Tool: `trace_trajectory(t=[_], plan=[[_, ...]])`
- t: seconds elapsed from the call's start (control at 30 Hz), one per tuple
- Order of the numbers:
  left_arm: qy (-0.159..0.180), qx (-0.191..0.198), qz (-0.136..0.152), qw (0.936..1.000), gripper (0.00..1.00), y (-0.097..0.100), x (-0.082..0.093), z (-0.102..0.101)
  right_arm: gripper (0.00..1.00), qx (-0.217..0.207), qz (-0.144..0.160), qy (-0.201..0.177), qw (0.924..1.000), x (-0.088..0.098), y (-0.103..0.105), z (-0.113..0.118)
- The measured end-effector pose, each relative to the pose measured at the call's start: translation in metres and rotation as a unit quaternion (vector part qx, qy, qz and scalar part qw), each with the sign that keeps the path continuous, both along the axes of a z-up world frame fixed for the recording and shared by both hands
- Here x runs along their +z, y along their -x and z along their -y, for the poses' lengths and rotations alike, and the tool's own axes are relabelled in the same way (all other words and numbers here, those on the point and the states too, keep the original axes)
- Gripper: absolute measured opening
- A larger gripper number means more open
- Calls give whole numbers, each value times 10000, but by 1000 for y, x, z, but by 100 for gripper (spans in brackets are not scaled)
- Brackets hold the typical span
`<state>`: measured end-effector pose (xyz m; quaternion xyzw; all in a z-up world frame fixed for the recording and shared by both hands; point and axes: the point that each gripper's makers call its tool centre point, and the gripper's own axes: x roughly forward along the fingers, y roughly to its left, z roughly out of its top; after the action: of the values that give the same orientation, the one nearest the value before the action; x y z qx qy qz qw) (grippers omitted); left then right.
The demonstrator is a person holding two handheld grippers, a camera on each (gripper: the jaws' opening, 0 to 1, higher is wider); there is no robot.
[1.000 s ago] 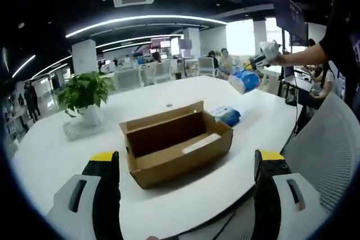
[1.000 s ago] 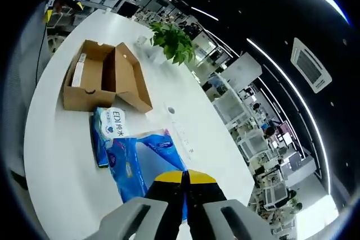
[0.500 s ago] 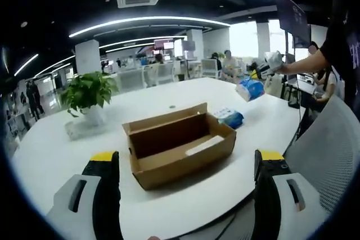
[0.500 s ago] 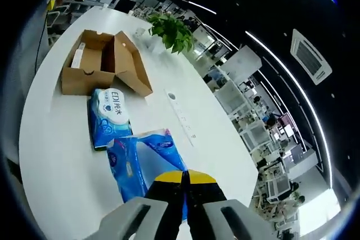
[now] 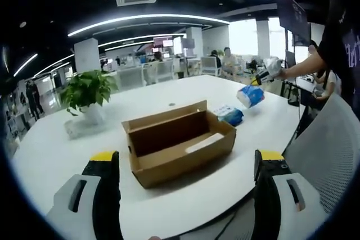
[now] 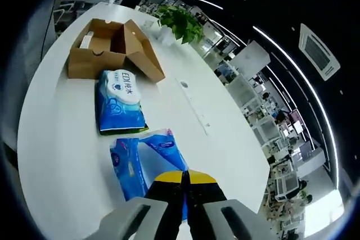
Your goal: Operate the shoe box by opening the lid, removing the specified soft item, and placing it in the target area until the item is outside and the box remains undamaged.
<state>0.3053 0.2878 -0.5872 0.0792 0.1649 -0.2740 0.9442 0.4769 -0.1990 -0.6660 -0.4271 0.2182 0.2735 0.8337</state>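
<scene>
Tissue pack (image 6: 147, 164) hangs clenched in your right tool (image 6: 185, 179) above the desk (image 6: 62, 155), wipes pack (image 6: 119, 103) and open shoe box (image 6: 107, 46) lying ahead.

Opposed views, shared box (image 5: 179, 145) (open)

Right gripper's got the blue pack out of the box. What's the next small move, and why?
Probably lower it onto the white table and open. The right gripper is shut on the blue tissue pack, which hangs near the tabletop just past the wet-wipe pack. The shoe box sits open beyond.
</scene>
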Motion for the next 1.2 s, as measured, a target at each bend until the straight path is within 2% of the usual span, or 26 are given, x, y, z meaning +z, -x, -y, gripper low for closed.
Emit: trace_trajectory(t=[0.37,0.8,1.2], plan=[[-67,4,-42,10000,99,-1,-3,-1,0,247,-292,46,9993,-25,-4,-8],[-152,16,-80,9999,99,0,-4,-1,0,415,-530,44,9977,-46,-11,-14],[-214,-10,-141,9997,99,0,-7,-2,0,325,-650,99,9973,-58,-19,-13]])
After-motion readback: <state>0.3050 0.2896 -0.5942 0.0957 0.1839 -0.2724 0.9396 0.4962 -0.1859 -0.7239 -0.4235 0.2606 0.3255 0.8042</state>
